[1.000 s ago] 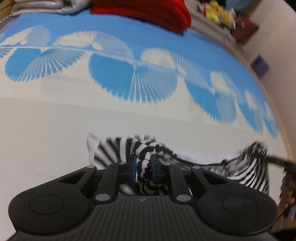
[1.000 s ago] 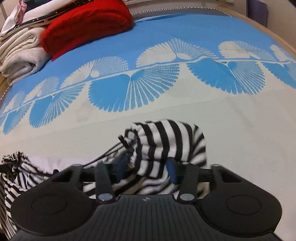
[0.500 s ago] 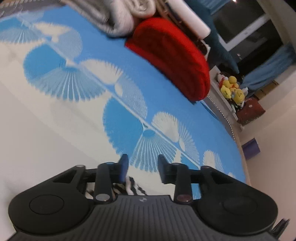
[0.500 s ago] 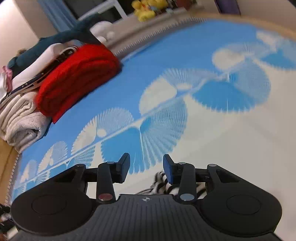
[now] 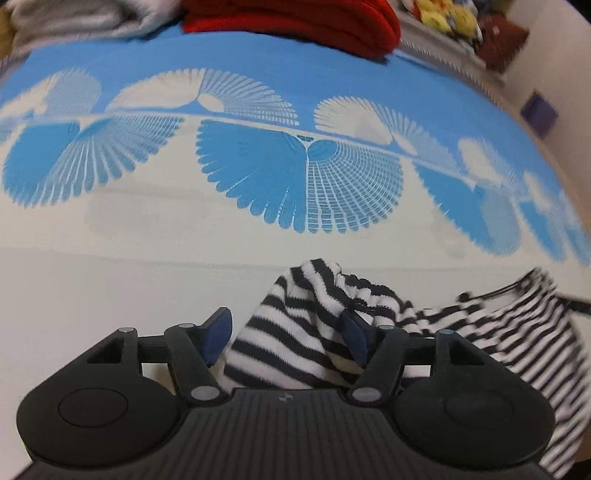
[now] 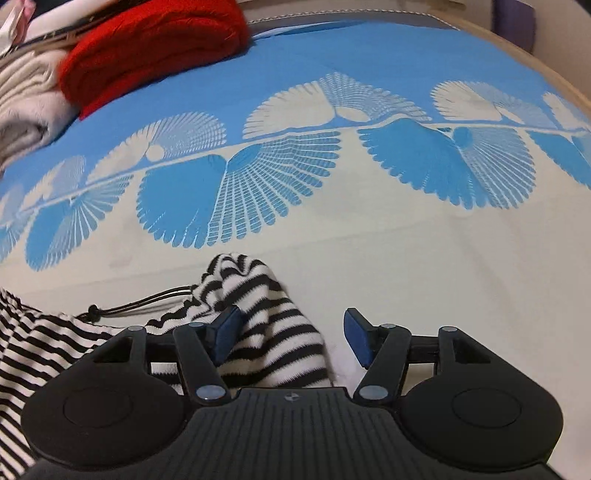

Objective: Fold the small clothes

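A small black-and-white striped garment [image 5: 295, 332] with a black drawstring [image 6: 140, 302] lies on the bed's blue-and-white fan-patterned cover [image 5: 258, 229]. My left gripper [image 5: 286, 334] is open, its blue pads either side of a bunched end of the garment. In the right wrist view the garment's other bunched end [image 6: 266, 317] lies between the open pads of my right gripper [image 6: 291, 338], nearer the left pad. The rest of the cloth stretches off to the side in each view.
A folded red knit [image 6: 147, 51] and pale folded blankets [image 6: 26, 99] are stacked at the far edge of the bed. Yellow plush toys [image 5: 447, 14] sit on a ledge beyond. The bed's wooden edge [image 6: 546, 70] runs along the right.
A second ago both grippers were shut on the garment's ends. They opened and tilted up off the cloth, and now they are low again, open, with the bunched ends between the pads.
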`<state>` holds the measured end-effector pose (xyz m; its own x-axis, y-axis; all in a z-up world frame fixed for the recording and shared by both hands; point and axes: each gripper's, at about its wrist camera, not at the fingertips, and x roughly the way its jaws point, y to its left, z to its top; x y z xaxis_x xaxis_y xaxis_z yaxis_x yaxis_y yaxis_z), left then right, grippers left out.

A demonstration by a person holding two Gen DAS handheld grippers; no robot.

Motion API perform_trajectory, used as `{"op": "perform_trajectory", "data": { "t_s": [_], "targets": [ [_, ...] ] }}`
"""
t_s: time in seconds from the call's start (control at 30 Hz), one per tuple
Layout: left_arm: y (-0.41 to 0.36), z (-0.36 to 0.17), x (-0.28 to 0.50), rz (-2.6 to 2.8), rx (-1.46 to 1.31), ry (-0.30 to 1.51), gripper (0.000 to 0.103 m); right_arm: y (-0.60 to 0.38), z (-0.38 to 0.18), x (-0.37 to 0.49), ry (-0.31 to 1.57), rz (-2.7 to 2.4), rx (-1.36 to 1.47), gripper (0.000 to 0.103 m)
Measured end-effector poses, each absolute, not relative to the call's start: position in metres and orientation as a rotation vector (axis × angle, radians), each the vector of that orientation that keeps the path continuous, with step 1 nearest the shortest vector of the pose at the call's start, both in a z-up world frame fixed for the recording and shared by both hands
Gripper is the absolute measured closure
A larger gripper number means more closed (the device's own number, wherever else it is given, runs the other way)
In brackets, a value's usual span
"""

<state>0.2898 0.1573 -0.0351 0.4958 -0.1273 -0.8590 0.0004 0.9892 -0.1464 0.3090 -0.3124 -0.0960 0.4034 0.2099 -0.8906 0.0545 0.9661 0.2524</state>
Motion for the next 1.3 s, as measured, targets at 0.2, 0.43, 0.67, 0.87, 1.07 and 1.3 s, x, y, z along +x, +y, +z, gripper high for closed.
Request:
{"op": "perform_trajectory", "data": {
  "t_s": [0.2, 0.43, 0.67, 0.87, 1.07, 1.3],
  "targets": [
    [0.154, -0.028, 0.297, -0.143, -0.136, 0.996, 0.098, -0.306, -0.078, 0.317, 1.019, 0.076, 0.281, 0.103],
    [0.171, -0.032, 0.307, -0.003, -0.171, 1.0, 0.094, -0.324, -0.078, 0.331, 0.961, -0.027, 0.364, 0.102],
    [0.177, -0.015, 0.289, 0.031, -0.18, 0.999, 0.075, -0.324, -0.081, 0.324, 1.058, -0.049, 0.375, 0.077],
    [0.164, 0.025, 0.245, 0.105, -0.118, 0.986, 0.075, -0.351, -0.028, 0.274, 0.975, -0.045, 0.439, 0.062],
    [0.165, 0.057, 0.184, 0.085, -0.129, 0.947, 0.065, -0.372, 0.015, 0.2, 0.904, -0.051, 0.442, 0.062],
    [0.183, 0.032, 0.13, 0.055, -0.078, 1.037, 0.064, -0.38, 0.007, 0.129, 0.945, -0.068, 0.296, 0.069]
  ]
}}
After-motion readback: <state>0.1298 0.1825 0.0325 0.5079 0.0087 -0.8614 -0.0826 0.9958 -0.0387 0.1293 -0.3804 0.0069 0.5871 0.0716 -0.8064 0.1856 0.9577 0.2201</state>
